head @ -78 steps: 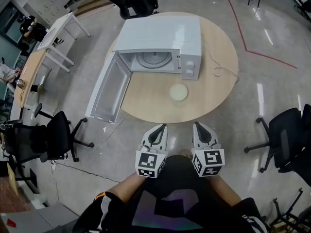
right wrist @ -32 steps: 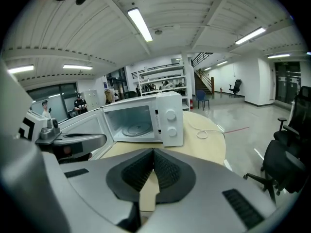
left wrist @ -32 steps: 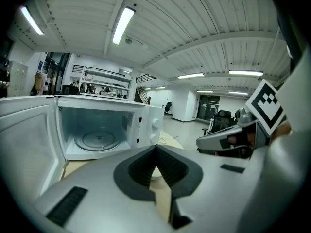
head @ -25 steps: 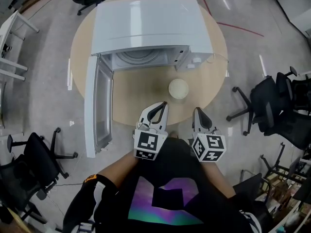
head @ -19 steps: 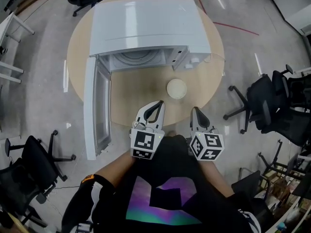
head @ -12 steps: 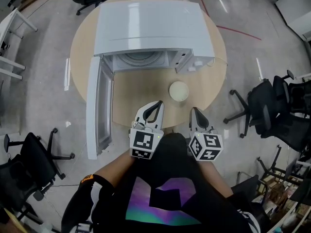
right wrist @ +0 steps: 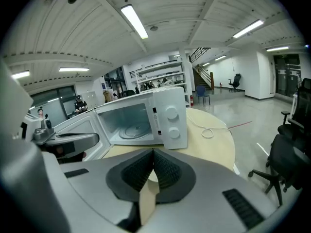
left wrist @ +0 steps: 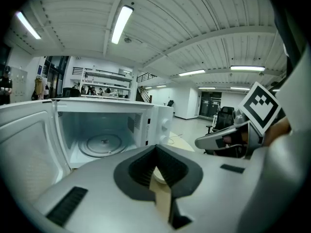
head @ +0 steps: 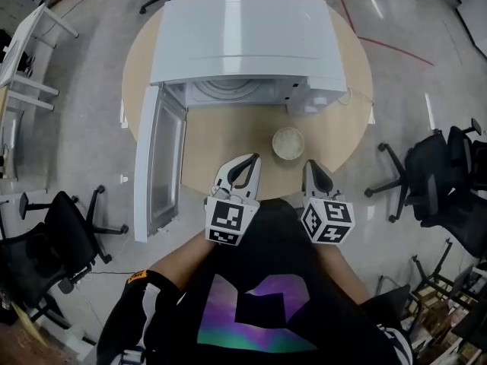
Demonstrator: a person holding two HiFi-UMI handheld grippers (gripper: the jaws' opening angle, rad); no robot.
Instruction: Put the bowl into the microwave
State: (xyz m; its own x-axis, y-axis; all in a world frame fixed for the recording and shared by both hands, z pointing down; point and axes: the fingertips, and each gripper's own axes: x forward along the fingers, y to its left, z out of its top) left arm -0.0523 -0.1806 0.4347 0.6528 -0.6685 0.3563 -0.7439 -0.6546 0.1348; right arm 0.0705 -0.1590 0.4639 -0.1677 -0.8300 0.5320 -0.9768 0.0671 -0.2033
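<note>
The bowl [head: 288,143] sat on the round worktop [head: 228,139], well apart from both tools and not yet touched. It was ahead of my right tool [head: 313,167] and a little to its left. My left tool [head: 245,162] was farther from it, off to the bowl's left. I judged the right tool the nearer one and the natural choice for the pickup.

Both tools were empty. In each gripper view the dark pads met at the tips, with only a narrow wedge of tan worktop showing behind them. So either tool would have had to open before it could take the rim. A pale sliver showed through the right tool's wedge. It may have been the bowl, though I could not be sure.

The bowl is round, so it had no long axis to line up with, and any part of the rim would have served. What mattered was the way to the microwave [head: 242,36]. The bowl stood just in front of the control-panel side, to the right of the open cavity. The turntable [left wrist: 102,144] therefore lay forward and to the left of the bowl.

The door [head: 160,169] hung wide open on the left, reaching back toward me just beside the left tool. I judged that a lift from the right, then a carry forward and leftward into the cavity, would stay clear of the door.
</note>
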